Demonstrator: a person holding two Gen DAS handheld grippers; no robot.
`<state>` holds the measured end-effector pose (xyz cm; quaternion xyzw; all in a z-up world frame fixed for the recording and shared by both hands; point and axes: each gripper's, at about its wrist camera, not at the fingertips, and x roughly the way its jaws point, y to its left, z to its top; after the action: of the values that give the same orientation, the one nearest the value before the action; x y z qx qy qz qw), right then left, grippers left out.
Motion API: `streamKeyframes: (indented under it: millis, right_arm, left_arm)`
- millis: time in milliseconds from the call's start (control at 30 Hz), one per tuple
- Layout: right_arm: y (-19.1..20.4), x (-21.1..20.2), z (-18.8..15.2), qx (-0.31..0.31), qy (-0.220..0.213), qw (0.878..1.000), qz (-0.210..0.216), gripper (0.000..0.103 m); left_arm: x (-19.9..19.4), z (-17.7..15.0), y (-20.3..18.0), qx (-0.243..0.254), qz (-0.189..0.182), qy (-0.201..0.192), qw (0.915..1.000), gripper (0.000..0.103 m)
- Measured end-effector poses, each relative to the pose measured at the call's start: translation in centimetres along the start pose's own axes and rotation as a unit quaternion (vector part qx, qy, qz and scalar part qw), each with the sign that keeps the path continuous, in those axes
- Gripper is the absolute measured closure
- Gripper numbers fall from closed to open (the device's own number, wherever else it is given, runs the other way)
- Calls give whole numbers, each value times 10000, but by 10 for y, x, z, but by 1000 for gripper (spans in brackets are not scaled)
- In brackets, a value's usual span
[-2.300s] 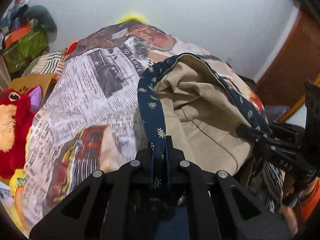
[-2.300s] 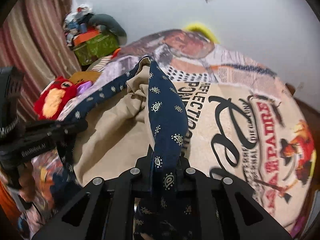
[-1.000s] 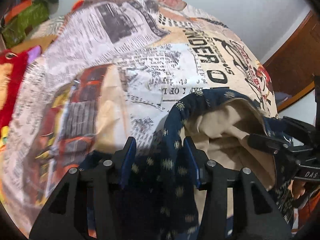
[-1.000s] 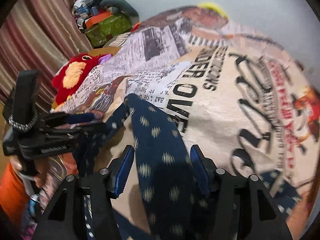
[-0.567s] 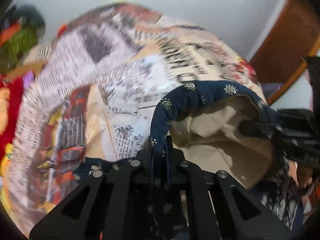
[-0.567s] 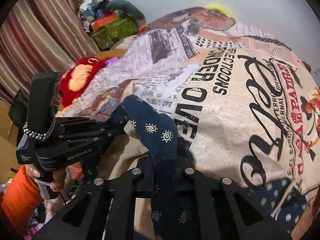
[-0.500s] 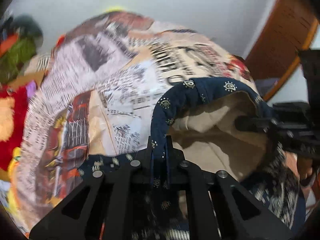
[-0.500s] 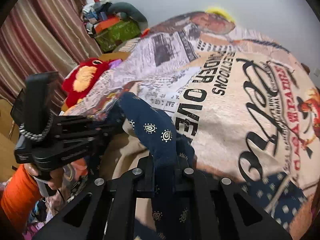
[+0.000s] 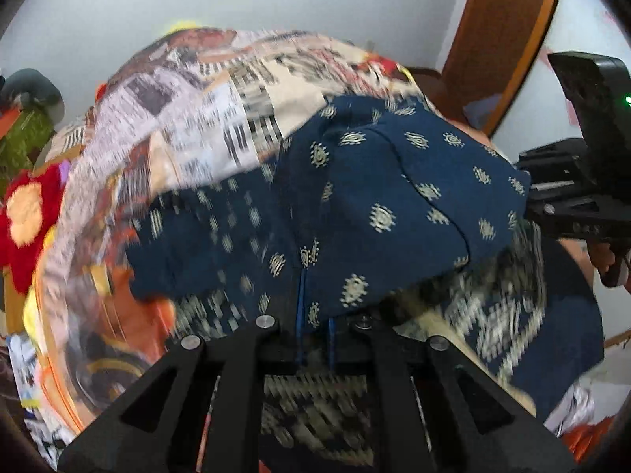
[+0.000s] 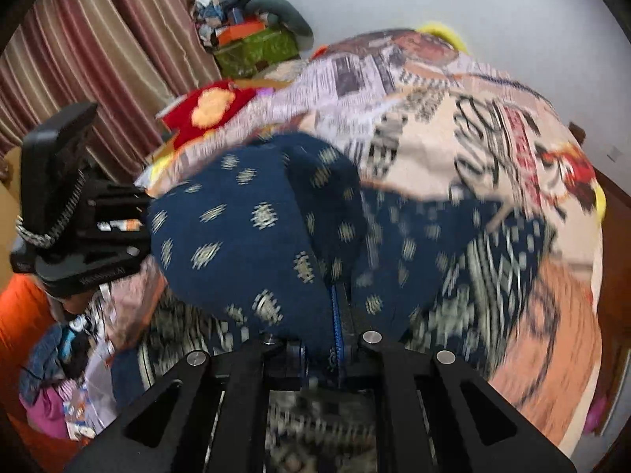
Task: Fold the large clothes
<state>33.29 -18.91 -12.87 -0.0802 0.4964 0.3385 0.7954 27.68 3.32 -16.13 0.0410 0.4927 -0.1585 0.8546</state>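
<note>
Both grippers tilted down (fingers clamped) — navy garment (image 9: 394, 205), raised

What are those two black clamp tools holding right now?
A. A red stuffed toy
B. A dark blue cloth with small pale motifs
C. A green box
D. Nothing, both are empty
B. The jaws of both the left gripper and the right gripper are shut on the dark blue cloth, which is stretched between them above the printed bedspread.
</note>
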Motion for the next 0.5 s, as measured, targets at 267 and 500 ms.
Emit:
streamKeyframes:
  millis: [267,500]
  right_arm:
    - [11,7,-59,-32,307,9989,-350,93]
    - [35,-23,-77,-554,350,9973,-325,66]
  left_arm:
    - [7,-57,-25,163,96,528,9984,92]
    - [-18,-58,-11,-130,117,476,9987,88]
